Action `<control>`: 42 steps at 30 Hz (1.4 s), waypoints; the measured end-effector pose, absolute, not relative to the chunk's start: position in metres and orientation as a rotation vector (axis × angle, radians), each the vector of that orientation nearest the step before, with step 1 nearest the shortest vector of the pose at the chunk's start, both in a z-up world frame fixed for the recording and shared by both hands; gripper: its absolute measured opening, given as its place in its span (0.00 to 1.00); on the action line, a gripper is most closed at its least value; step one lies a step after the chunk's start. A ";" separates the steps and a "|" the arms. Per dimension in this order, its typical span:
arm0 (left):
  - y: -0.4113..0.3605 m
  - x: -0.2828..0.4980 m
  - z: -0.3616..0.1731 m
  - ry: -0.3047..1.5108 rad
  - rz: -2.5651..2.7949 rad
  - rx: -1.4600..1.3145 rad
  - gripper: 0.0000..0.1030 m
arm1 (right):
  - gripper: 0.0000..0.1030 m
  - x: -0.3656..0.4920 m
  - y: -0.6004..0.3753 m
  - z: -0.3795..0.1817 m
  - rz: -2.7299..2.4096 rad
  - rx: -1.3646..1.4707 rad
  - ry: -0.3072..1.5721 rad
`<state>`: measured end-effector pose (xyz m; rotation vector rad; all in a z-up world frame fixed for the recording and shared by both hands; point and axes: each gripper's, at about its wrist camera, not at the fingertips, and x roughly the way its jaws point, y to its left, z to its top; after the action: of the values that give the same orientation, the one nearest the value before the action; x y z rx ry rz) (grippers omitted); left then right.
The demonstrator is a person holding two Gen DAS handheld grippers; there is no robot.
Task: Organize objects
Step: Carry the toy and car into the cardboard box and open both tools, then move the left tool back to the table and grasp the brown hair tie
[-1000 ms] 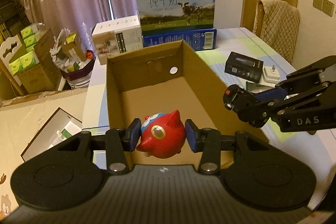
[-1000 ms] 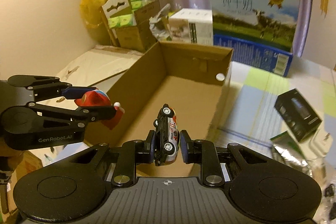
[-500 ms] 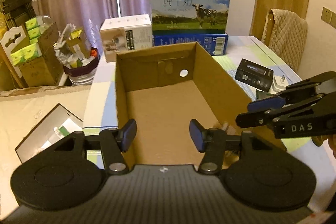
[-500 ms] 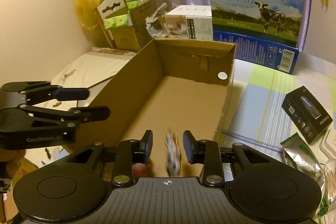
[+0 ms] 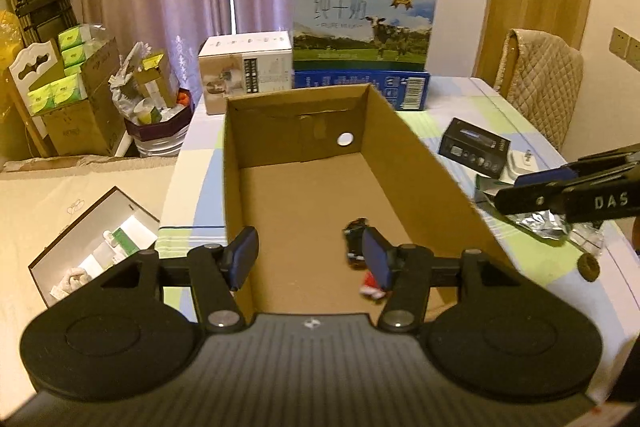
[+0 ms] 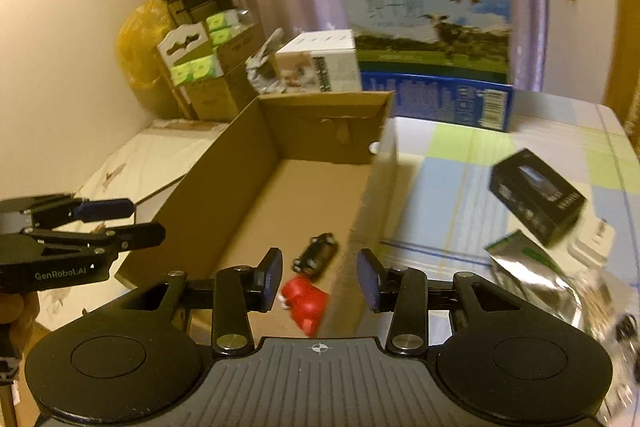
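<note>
The cardboard box point(image 5: 420, 163) stands open on the table point(image 5: 472, 107), and both toys lie on its floor at the near end. The toy car point(image 6: 316, 255) is there, and the red toy point(image 6: 306, 301) lies just beside it, closer to the near wall of the box. The left gripper point(image 5: 310, 261) hangs above the near end of the box with its jaws wide apart and nothing between them. The right gripper point(image 6: 322, 277) is over the right wall of the box, also wide and empty. A black small box point(image 6: 538, 197) lies on the table to the right of the cardboard box
</note>
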<state>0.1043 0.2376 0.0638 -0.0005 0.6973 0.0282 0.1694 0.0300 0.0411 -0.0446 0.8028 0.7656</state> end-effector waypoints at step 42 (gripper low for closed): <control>-0.048 0.119 -0.001 0.782 -0.289 0.078 0.84 | 0.50 0.115 -0.319 0.022 0.275 0.069 0.774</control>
<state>0.1193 -0.0480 -0.0010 0.0781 0.7818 -0.2889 0.1146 -0.3192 0.0224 0.0692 0.7743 0.2753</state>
